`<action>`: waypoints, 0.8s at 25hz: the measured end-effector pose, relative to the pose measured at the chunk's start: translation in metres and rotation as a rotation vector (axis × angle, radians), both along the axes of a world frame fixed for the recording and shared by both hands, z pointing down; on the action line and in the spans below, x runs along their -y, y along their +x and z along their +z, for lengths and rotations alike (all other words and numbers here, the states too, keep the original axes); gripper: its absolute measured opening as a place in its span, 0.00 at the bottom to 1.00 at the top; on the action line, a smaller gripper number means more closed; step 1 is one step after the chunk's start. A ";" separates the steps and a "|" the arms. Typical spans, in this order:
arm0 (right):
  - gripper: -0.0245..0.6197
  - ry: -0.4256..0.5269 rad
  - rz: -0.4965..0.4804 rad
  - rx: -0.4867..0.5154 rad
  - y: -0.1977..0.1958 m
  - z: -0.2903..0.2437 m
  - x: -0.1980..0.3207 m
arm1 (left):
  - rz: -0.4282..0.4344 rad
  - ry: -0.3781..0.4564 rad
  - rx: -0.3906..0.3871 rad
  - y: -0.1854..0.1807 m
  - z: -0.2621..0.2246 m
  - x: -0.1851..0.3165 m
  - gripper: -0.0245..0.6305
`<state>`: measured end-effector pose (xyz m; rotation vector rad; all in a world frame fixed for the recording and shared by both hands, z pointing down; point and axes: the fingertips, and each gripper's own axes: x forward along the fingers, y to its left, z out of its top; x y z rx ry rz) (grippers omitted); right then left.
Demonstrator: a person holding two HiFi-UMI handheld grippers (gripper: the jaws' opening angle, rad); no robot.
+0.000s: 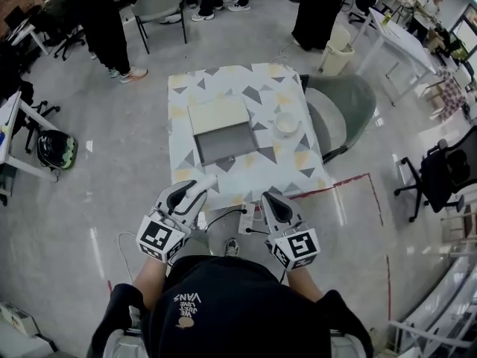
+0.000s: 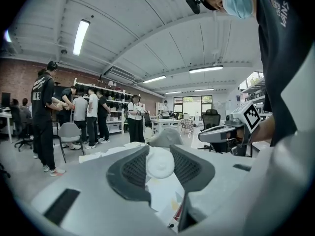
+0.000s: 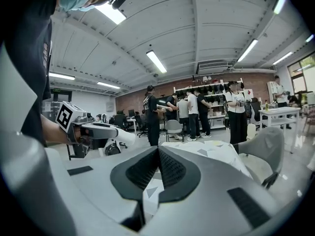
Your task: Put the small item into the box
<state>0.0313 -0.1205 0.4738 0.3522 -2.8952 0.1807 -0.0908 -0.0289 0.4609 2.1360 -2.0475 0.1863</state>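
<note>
My left gripper (image 1: 198,189) is shut on a small white round item (image 1: 201,194), held just short of the table's near edge. In the left gripper view the white item (image 2: 160,162) sits pinched between the dark pads (image 2: 135,168) of the left gripper (image 2: 160,154). The open box (image 1: 225,142), grey inside with a beige lid (image 1: 217,115) behind it, lies in the middle of the patterned table (image 1: 246,174). My right gripper (image 1: 270,198) hangs beside the left one, shut with nothing in it. In the right gripper view, the right gripper (image 3: 158,151) has its pads together, and the left gripper (image 3: 93,131) shows with the item (image 3: 126,137).
A white round dish-like thing (image 1: 286,123) lies on the table right of the box. A grey chair (image 1: 344,110) stands at the table's right side. Red tape (image 1: 358,177) marks the floor. People (image 1: 104,21) stand beyond the table, and a helmet (image 1: 57,149) lies at left.
</note>
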 end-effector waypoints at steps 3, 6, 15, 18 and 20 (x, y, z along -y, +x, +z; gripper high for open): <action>0.04 -0.005 0.044 -0.003 -0.010 0.001 0.009 | 0.038 -0.009 -0.001 -0.017 0.007 0.015 0.24; 0.04 -0.011 0.099 -0.009 -0.022 0.003 0.016 | 0.096 -0.009 0.001 -0.034 0.011 0.032 0.24; 0.04 -0.030 0.228 -0.025 -0.062 0.004 0.025 | 0.288 -0.029 0.016 -0.077 0.034 0.087 0.24; 0.04 -0.035 0.265 -0.034 -0.072 0.006 0.028 | 0.342 -0.050 0.020 -0.088 0.045 0.106 0.24; 0.04 -0.033 0.288 -0.044 -0.076 0.007 0.030 | 0.373 -0.074 0.019 -0.095 0.056 0.117 0.24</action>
